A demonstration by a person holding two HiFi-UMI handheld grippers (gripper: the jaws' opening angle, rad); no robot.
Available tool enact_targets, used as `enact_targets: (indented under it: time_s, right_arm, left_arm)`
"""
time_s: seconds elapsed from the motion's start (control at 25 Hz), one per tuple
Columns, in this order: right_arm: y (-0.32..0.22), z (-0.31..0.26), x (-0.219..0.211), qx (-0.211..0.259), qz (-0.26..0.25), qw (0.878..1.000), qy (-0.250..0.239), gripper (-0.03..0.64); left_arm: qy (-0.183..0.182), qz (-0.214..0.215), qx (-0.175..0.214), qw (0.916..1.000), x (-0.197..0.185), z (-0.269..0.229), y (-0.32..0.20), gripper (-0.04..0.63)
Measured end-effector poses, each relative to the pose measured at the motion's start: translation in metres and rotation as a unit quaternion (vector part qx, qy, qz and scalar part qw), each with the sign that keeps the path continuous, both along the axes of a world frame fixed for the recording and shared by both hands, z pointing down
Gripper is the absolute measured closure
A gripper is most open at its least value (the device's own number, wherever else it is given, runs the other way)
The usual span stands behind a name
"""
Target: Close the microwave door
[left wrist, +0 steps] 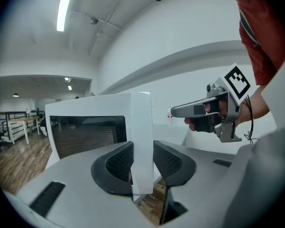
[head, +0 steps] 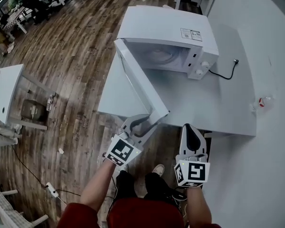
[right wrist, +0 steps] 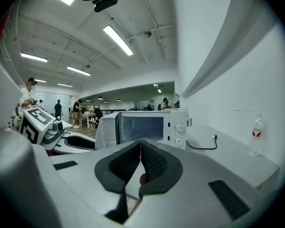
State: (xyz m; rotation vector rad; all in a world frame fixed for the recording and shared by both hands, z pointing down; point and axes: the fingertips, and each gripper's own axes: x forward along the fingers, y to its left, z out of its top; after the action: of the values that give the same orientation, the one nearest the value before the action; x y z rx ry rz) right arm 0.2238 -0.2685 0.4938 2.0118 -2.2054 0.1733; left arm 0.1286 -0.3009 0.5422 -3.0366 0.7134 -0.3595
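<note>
Microwave door [head: 138, 85] stands swung wide open. It is hinged at the left front corner of the microwave [head: 166, 30], which sits toward the back of a grey table [head: 230, 108]. The door stands upright on its edge. Its long axis runs from the hinge out over the tabletop toward the person, and its free end reaches about to the table's near edge. In the left gripper view the meshed window face lies left of that free edge.

The left gripper [head: 145, 121] is clamped on the free edge, one pad against each face of the panel. The right gripper [head: 190, 128] hangs just beside it at the table's near edge, jaws pressed together with nothing between them.

A black power cord [head: 226, 73] trails from the microwave's right side across the table. A small plastic bottle [head: 265, 101] stands well apart near the right end. The tabletop between the door and the oven cavity is bare.

To the left, on the wooden floor [head: 76, 46], a small white table [head: 4, 91] stands well clear of the door.
</note>
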Motion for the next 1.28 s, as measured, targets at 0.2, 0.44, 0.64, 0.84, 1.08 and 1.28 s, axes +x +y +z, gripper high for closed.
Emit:
enact_targets:
  time_s: [0.2, 0.44, 0.64, 0.84, 1.08, 1.28]
  right_arm:
    - [-0.001, -0.006, 0.04, 0.011, -0.017, 1.0, 0.003, 0.588]
    - [-0.004, -0.011, 0.079, 0.019, -0.008, 1.0, 0.002, 0.588]
    - [-0.021, -0.01, 0.103, 0.024, 0.019, 0.999, 0.009, 0.588]
    - [-0.043, -0.009, 0.117, 0.031, 0.036, 0.999, 0.018, 0.588]
    - [-0.07, -0.005, 0.133, 0.027, 0.049, 0.998, 0.013, 0.588]
    - [-0.091, -0.001, 0.142, 0.025, 0.057, 0.998, 0.009, 0.588]
  left_arm:
    - [0.003, -0.052, -0.001, 0.9986, 0.03, 0.003, -0.014, 0.451]
    - [0.011, -0.102, -0.001, 0.9947, 0.06, 0.002, -0.03, 0.451]
    - [0.022, -0.139, 0.002, 0.99, 0.089, 0.002, -0.048, 0.453]
    - [0.032, -0.171, 0.01, 0.9848, 0.11, 0.001, -0.067, 0.454]
    - [0.045, -0.182, 0.012, 0.9822, 0.133, -0.001, -0.087, 0.456]
    - [0.055, -0.178, 0.017, 0.9823, 0.15, -0.003, -0.107, 0.459]
